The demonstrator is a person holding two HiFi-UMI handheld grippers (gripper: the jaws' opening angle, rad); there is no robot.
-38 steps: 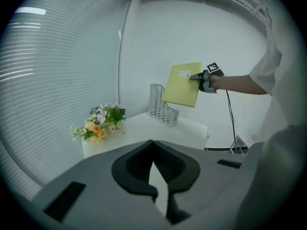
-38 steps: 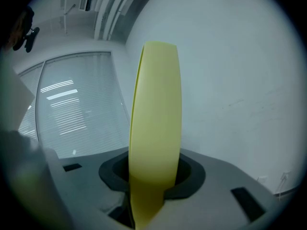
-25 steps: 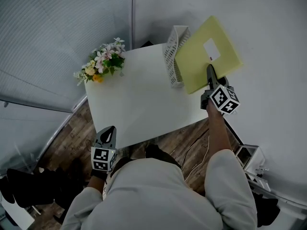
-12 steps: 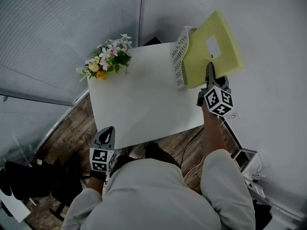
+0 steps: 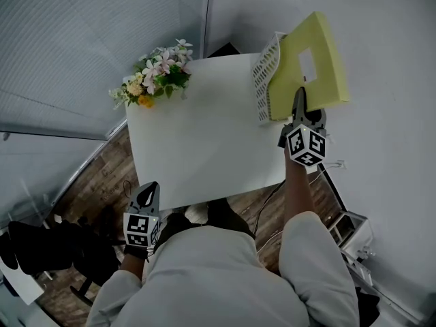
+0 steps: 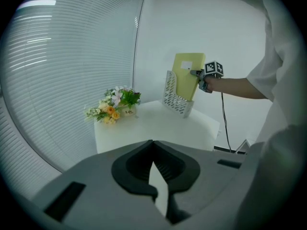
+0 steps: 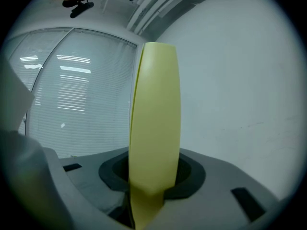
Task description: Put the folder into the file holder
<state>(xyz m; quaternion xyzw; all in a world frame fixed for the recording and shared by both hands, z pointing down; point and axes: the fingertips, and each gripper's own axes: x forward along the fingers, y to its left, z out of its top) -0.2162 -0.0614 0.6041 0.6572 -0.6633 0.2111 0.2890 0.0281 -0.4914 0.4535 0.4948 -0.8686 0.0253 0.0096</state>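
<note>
Right gripper (image 5: 298, 101) clamped on folder (image 5: 310, 60), upright, lower edge at file holder (image 5: 266, 80) mouth; seating and release seemingly remain. Left gripper (image 5: 148, 195) closed, empty, well apart from holder.

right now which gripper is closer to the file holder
Right. The right gripper grips the yellow folder close beside the file holder at the table's far right corner. The left gripper is off the table's near left edge, well away from it.

The yellow folder (image 5: 310, 63) stands upright, its lower edge seemingly inside the white perforated file holder (image 5: 264, 80).
</note>
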